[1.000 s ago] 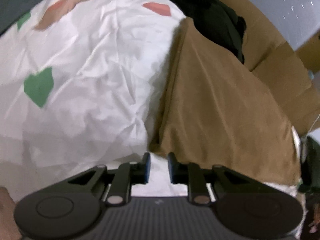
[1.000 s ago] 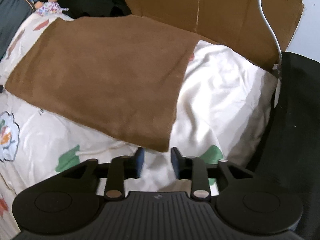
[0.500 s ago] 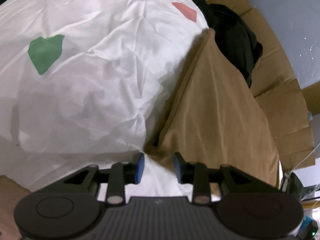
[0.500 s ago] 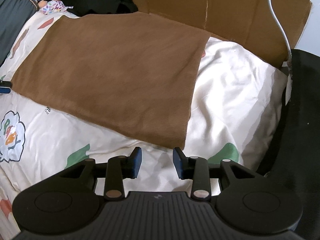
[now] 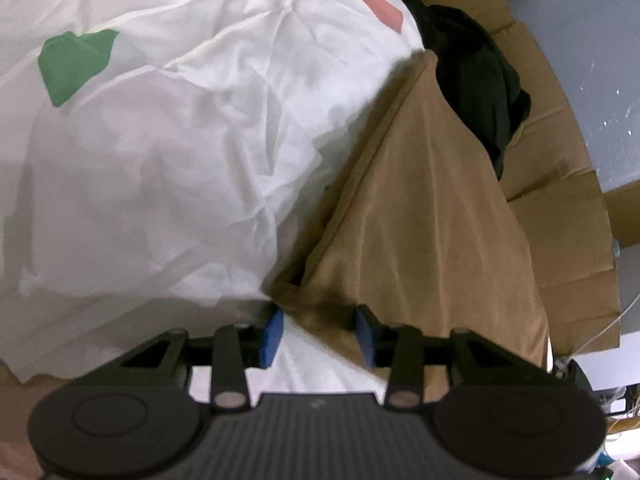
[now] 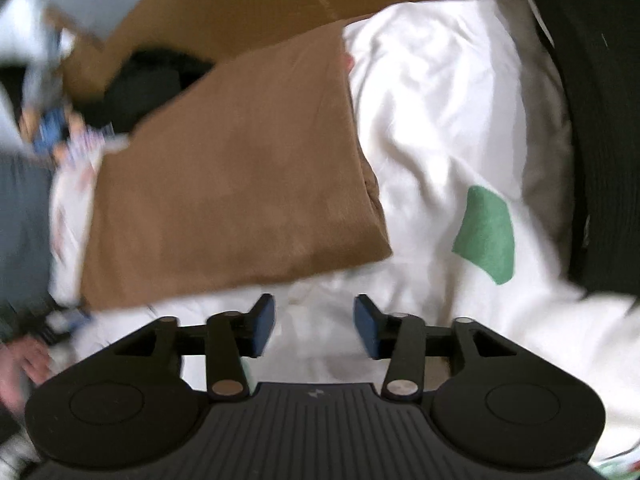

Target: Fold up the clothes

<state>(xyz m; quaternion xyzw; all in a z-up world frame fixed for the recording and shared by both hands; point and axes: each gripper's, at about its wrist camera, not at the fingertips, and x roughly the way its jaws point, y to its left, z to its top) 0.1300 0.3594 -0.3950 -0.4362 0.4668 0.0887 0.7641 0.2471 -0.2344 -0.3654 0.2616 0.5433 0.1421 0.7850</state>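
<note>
Brown folded cloth (image 5: 424, 216) lies flat on a bed covered by a rumpled white sheet with green and pink patches (image 5: 168, 152), its far edge against flattened tan cardboard (image 5: 560, 208) and a heap of black clothing (image 5: 476, 76). The left gripper (image 5: 319, 334) sits at the cloth's near corner, jaws opening, the corner's tip between the blue pads but not pinched. The right gripper (image 6: 314, 326) hovers over bare sheet just short of the cloth's other near edge (image 6: 240, 184), jaws opening with nothing between them. Open sheet spreads to both sides of the cloth. In the blurred right wrist view, a small doll (image 6: 52, 132) lies beyond the far corner and a dark padded surface (image 6: 600, 120) borders the bed.
</note>
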